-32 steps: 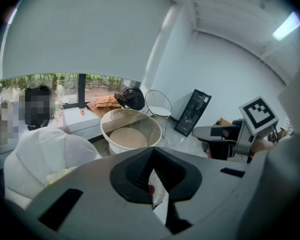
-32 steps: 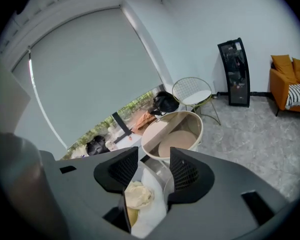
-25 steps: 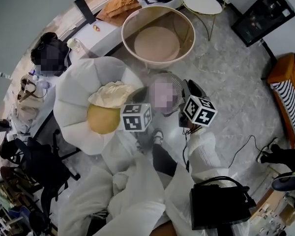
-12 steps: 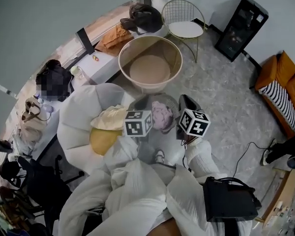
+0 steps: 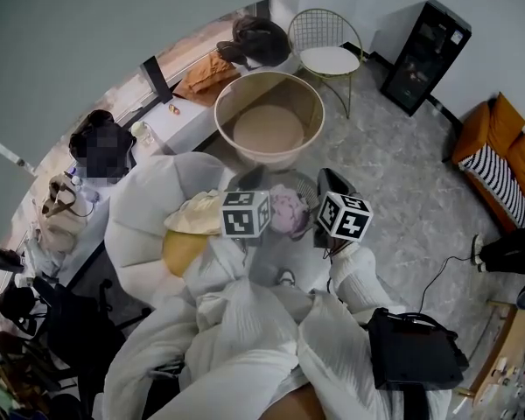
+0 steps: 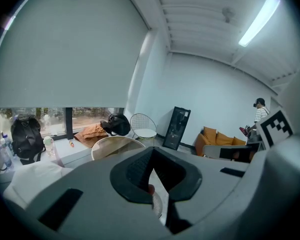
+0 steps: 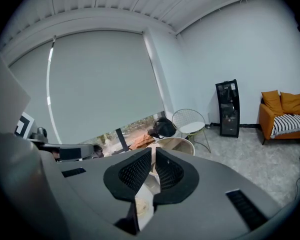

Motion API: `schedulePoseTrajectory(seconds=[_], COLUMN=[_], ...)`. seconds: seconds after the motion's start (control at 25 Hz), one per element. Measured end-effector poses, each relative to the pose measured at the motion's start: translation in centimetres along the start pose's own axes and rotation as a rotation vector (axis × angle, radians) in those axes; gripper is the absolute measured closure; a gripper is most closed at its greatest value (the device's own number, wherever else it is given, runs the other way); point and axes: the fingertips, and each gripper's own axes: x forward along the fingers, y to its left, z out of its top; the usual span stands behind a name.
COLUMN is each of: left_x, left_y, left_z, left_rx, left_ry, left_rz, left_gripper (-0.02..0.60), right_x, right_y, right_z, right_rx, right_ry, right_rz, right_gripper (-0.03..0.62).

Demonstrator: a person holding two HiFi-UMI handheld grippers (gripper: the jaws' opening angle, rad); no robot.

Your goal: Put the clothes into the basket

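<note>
The left gripper (image 6: 152, 156) is clamped on a crumpled pale pink garment (image 5: 289, 211). The right gripper (image 7: 152, 153), its jaws having just been closing, pinches it too. The round beige basket (image 5: 245, 94) stands apart at twelve o'clock.

Jaws of left gripper (image 6: 152, 159) together — right gripper (image 7: 153, 154) jaws just closed.

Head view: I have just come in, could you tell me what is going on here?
A person in white holds a gripper in each hand. The left gripper and the right gripper seem to hold a pink garment between them, above the floor. The right one's jaws have just been closing, with pale cloth between them. The basket stands ahead with nothing in it yet. A cream cloth lies on the white chair at the left.
</note>
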Motion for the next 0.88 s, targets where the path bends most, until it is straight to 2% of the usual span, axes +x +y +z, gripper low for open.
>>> schedulePoseTrajectory(seconds=[0.16, 0.36, 0.48, 0.88], left_x=[0.0, 0.0, 0.2, 1.4], left_y=[0.1, -0.7, -0.9, 0.5], left_z=[0.0, 0.4, 0.5, -0.6], left_rx=[0.002, 0.071, 0.041, 0.006], left_ry=[0.0, -0.016, -0.018, 0.01], left_rz=[-0.002, -0.02, -0.046, 0.006], left_gripper=[0.575, 0.575, 0.575, 0.575], right_x=[0.1, 0.4, 0.7, 2.1], right_y=[0.4, 0.5, 0.5, -0.1], right_z=[-0.1, -0.1, -0.2, -1.1], right_rx=[-0.001, -0.003, -0.002, -0.006], right_ry=[0.002, 0.005, 0.009, 0.048], right_rz=[-0.001, 0.001, 0.002, 0.008], right_gripper=[0.554, 0.554, 0.554, 0.554])
